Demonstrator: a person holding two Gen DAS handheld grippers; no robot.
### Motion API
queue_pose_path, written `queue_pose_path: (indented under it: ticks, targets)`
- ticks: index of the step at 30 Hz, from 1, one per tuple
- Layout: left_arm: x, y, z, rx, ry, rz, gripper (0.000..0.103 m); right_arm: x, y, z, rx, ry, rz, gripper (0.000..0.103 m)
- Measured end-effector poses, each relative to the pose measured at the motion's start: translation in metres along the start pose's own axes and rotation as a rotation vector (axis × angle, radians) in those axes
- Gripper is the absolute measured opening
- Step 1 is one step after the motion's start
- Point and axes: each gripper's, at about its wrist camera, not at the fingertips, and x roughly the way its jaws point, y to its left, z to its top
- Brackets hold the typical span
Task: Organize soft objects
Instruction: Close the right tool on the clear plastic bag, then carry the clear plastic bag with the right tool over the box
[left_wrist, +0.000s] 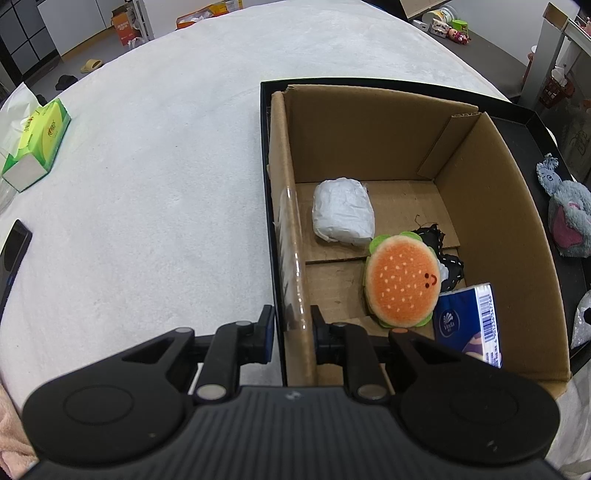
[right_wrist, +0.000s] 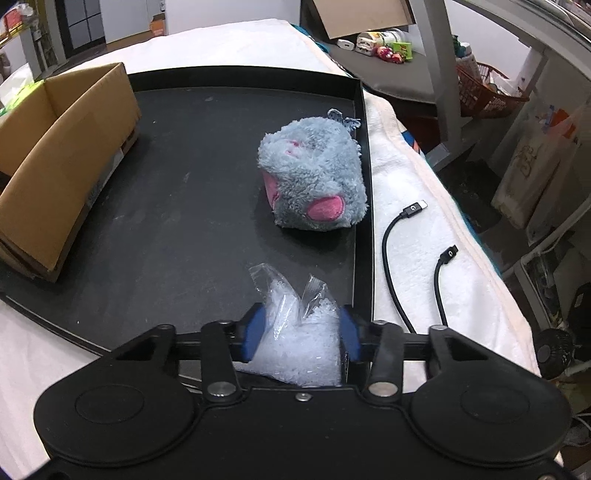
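Observation:
A cardboard box (left_wrist: 491, 221) stands in a black tray (right_wrist: 184, 184). Inside it lie a burger plush (left_wrist: 400, 282), a white wrapped packet (left_wrist: 343, 214), a blue tissue pack (left_wrist: 469, 325) and a bit of black cloth (left_wrist: 447, 258). My left gripper (left_wrist: 293, 321) is shut on the box's left wall, one finger inside and one outside. A grey plush with pink ears (right_wrist: 314, 177) rests on the tray near its right rim. My right gripper (right_wrist: 301, 328) is shut on a clear bag of white pellets (right_wrist: 291, 306) at the tray's near right corner.
A green tissue box (left_wrist: 37, 144) and a dark phone (left_wrist: 13, 254) lie on the white cover at the left. Two black cable ends (right_wrist: 399, 258) lie on the white towel right of the tray. Shelves and baskets stand beyond the table edge at the right.

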Motion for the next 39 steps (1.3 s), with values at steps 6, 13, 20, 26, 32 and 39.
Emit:
queue_pose_path:
  ticks: [6, 13, 20, 26, 32, 39]
  targets:
    - [0.000, 0.000, 0.000, 0.000, 0.000, 0.000, 0.017, 0.000, 0.009, 0.001, -0.034, -0.011, 0.014, 0.029]
    - [0.000, 0.000, 0.000, 0.000, 0.000, 0.000, 0.017, -0.003, 0.017, 0.005, -0.044, -0.026, 0.055, 0.027]
    - [0.000, 0.000, 0.000, -0.001, 0.000, 0.000, 0.017, -0.007, 0.031, 0.013, -0.067, -0.052, 0.097, 0.027]
    - [0.000, 0.000, 0.000, -0.001, 0.001, 0.001, 0.017, -0.015, 0.046, 0.022, -0.090, -0.078, 0.128, 0.026]
    - [0.000, 0.000, 0.000, 0.001, 0.001, 0.001, 0.017, -0.023, 0.057, 0.029, -0.112, -0.089, 0.149, 0.026]
    - [0.000, -0.001, 0.000, 0.004, 0.001, 0.000, 0.017, -0.033, 0.064, 0.038, -0.116, -0.090, 0.155, 0.026]
